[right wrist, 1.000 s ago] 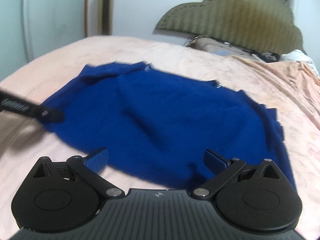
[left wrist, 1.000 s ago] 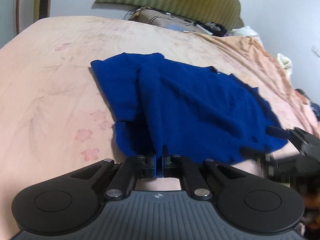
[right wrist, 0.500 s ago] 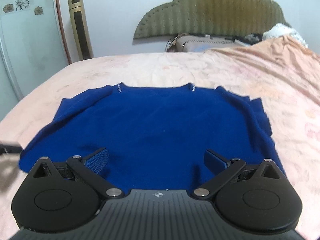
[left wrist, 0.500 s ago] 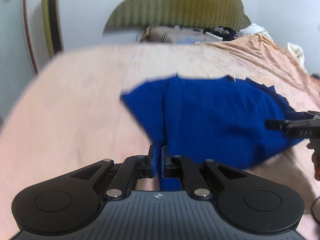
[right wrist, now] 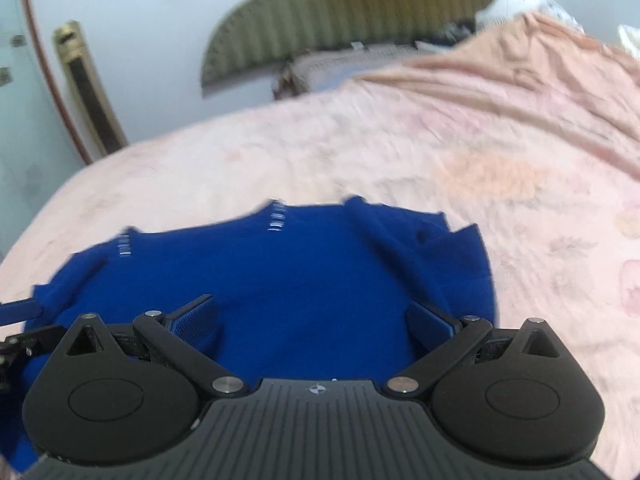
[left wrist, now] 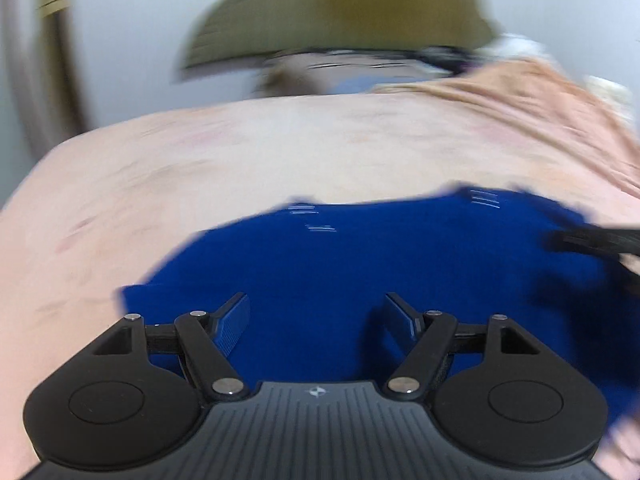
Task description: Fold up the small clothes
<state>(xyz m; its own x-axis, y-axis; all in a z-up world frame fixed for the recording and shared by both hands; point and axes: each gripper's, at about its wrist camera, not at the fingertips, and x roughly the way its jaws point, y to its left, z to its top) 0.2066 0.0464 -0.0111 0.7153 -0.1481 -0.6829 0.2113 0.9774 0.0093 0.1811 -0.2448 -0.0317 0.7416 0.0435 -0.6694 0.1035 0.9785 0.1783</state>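
A dark blue knitted garment (left wrist: 360, 264) lies spread flat on the pink bedspread (left wrist: 200, 160). My left gripper (left wrist: 318, 316) hovers over its near edge with jaws opening, nothing pinched between the blue pads. In the right wrist view the same blue garment (right wrist: 300, 280) fills the middle, one sleeve folded in along its right side. My right gripper (right wrist: 314, 320) stands open above the garment's near hem, holding nothing. Each gripper's black fingers show at the other view's edge, the right gripper's at the right (left wrist: 592, 240) and the left gripper's at the left (right wrist: 20, 312).
An olive padded headboard (right wrist: 360, 8) and pillows stand at the far end of the bed. A rumpled peach blanket (right wrist: 540, 80) covers the far right. A tall gold-trimmed unit (right wrist: 88, 92) stands by the wall on the left.
My left gripper, shut on the garment's edge a second ago, has let go and spread its jaws. Both grippers swung sideways, and the garment now lies flatter.
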